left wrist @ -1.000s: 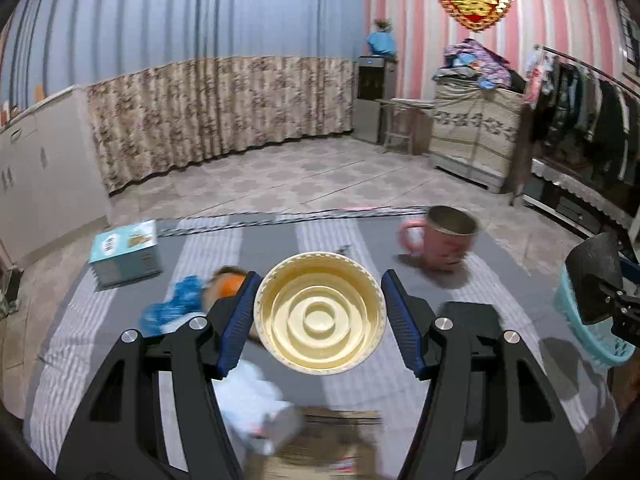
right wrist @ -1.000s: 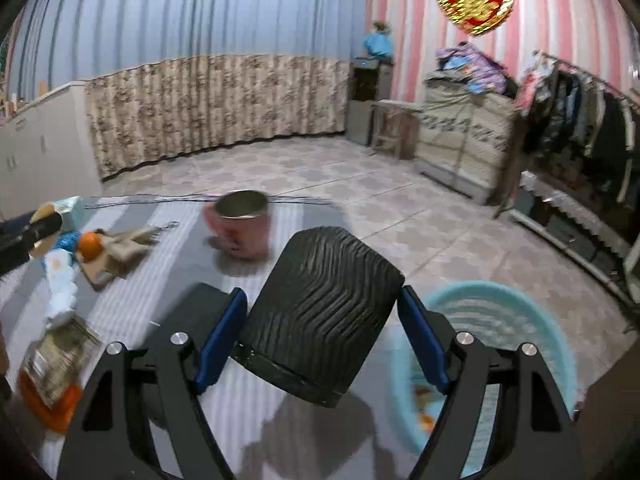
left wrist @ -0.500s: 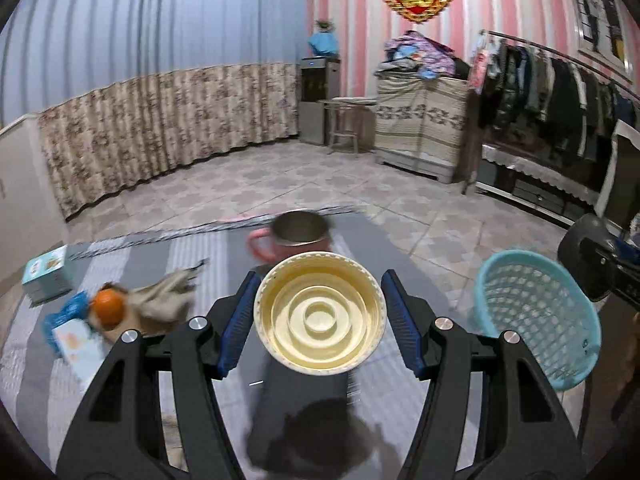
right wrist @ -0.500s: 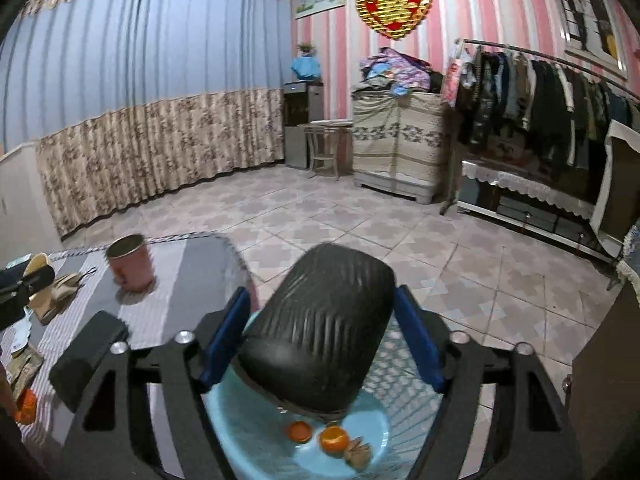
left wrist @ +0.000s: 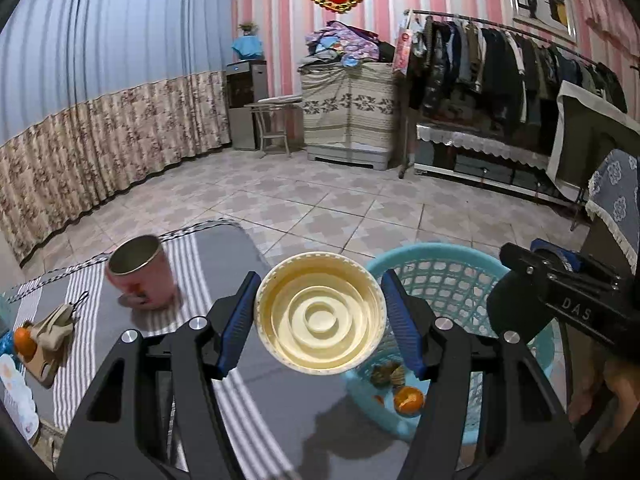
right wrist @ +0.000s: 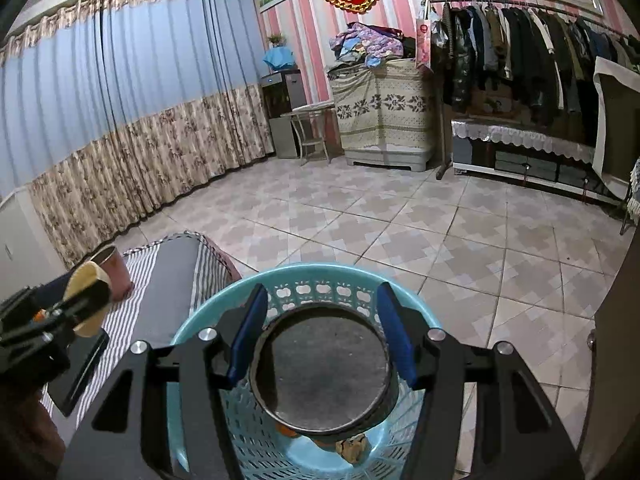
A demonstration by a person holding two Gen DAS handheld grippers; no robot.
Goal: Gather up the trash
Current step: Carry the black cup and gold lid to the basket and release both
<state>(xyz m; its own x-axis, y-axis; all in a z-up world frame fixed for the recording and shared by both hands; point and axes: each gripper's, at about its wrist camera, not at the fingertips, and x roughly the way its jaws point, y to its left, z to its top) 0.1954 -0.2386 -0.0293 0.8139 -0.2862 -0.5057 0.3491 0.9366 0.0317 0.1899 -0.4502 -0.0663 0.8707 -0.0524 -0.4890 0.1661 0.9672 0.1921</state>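
We hold a cream cup (left wrist: 320, 317) pinched in our left gripper (left wrist: 320, 320) beside the blue basket (left wrist: 460, 270). Only the right view shows our right gripper (right wrist: 322, 340) closing around a black cup (right wrist: 320, 372) over the basket. "DAS" marks the right gripper. Beyond the basket stands a pink mug (left wrist: 140, 276).

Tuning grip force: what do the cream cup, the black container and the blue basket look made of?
Cream cup: thin moulded plastic, slightly glossy; concentric rings on its base. Black container: probably plastic, matte; dull flat base with a raised rim. Blue basket: glossy moulded plastic; lattice wall with cut-out shapes.
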